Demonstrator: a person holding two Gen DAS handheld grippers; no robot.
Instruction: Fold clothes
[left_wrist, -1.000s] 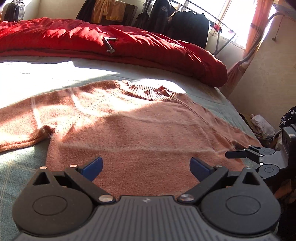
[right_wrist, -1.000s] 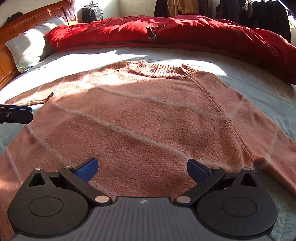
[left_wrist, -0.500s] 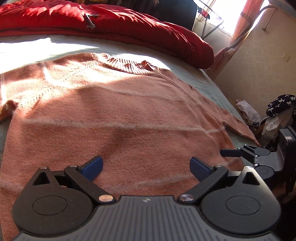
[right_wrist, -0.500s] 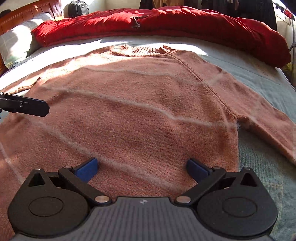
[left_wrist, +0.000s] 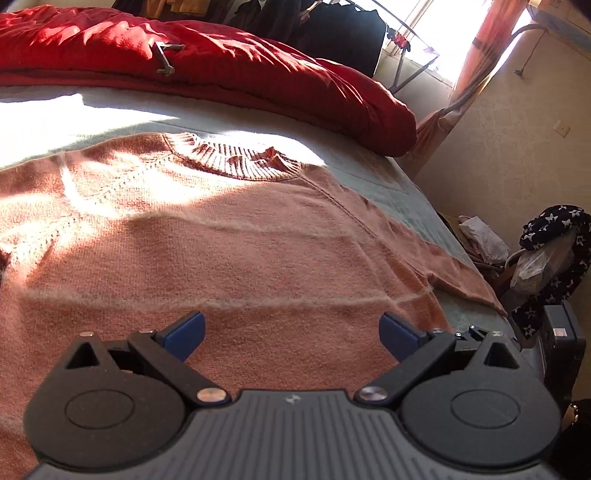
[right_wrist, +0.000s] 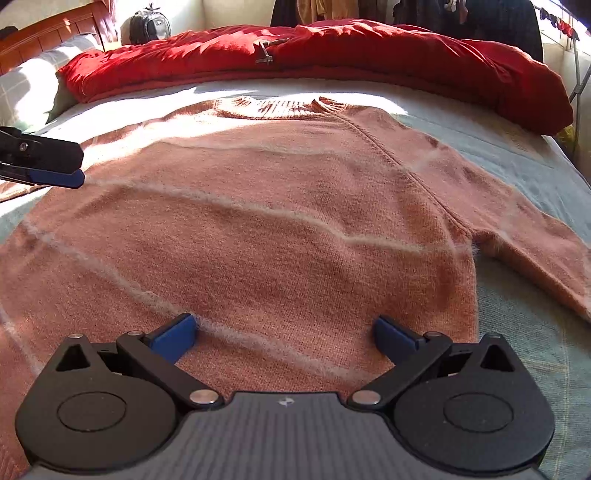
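Both the left gripper (left_wrist: 291, 330) and right gripper (right_wrist: 282, 332) hover wide apart, empty, above the flat sweater (right_wrist: 258, 206).

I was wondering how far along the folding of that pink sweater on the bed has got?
Done: the sweater lies spread flat on the bed, collar at the far end, sleeves out to the sides. In hand: nothing; the left gripper and right gripper are both open above its lower part, holding no cloth. Left: every fold, since no sleeve or hem is turned in.
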